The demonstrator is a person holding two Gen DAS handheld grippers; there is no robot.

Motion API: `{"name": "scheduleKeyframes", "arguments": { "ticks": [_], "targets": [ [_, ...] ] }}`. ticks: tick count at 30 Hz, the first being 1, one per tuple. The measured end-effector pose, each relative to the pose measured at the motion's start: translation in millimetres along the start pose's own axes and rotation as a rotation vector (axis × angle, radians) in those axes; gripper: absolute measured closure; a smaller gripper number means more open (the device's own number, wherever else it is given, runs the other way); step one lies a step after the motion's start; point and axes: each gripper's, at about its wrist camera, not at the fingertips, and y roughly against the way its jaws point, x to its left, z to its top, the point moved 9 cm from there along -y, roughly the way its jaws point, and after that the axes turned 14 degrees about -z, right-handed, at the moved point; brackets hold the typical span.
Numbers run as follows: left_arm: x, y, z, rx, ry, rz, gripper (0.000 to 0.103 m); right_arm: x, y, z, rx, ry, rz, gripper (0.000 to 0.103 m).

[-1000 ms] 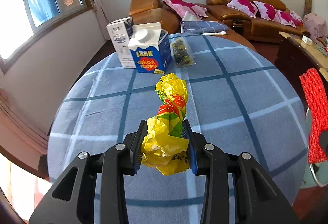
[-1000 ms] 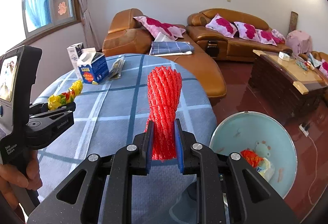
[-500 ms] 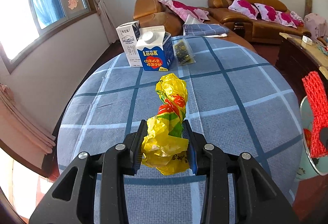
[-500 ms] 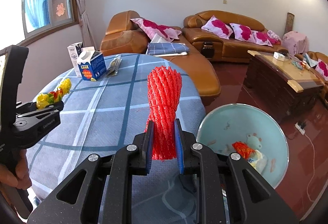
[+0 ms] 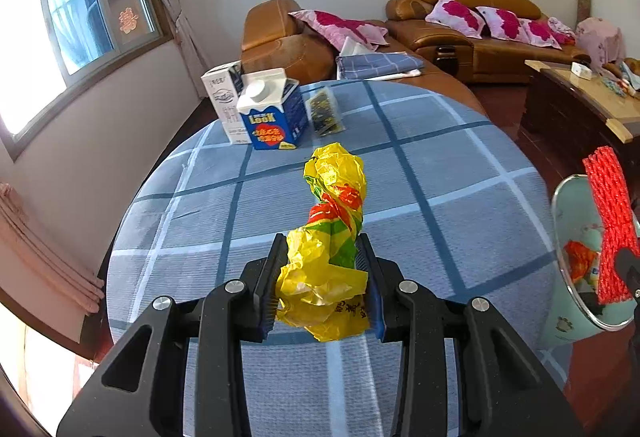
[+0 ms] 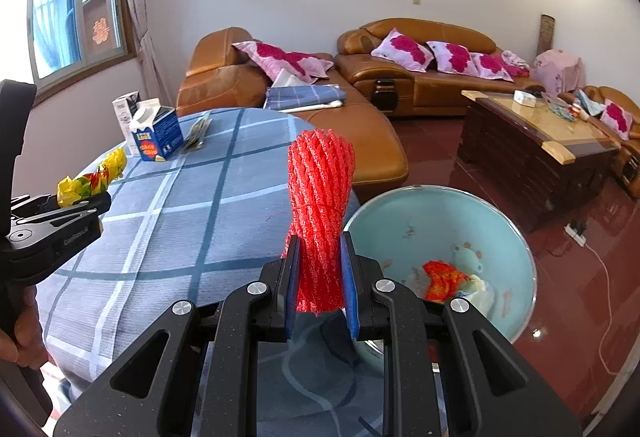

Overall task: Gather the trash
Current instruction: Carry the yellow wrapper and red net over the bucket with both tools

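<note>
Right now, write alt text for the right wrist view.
The right hand-held gripper clamps a red foam net beside a round blue-checked table, close to a pale blue trash bin on the floor. At left, the left hand-held gripper holds a yellow wrapper.

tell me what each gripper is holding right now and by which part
The left gripper pinches a crumpled yellow wrapper by its lower end. The right gripper clamps a rolled red foam net near its bottom end.
</note>
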Motion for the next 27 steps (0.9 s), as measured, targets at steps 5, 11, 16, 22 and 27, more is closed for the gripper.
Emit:
{"name": "scheduleKeyframes", "arguments": {
  "ticks": [5, 11, 16, 22, 27],
  "targets": [
    [-20, 4, 1, -0.003, -0.026, -0.022, 0.068, -19, 1, -2, -0.002, -0.026, -0.027, 0.083],
    [-46, 5, 3, -0.006, -0.064, -0.049, 0.068, -44, -3, -5, 0.001, -0.062, -0.059, 0.083],
    [-67, 5, 5, -0.007, -0.097, -0.066, 0.068, -63, -4, -8, -0.003, -0.084, -0.085, 0.083],
    [-90, 2, 8, -0.003, -0.123, -0.080, 0.068, -78, -6, -12, -0.007, -0.088, -0.114, 0.083],
    [-111, -1, 10, -0.002, -0.153, -0.098, 0.068, -95, -9, -12, -0.011, -0.118, -0.134, 0.083]
  ]
}}
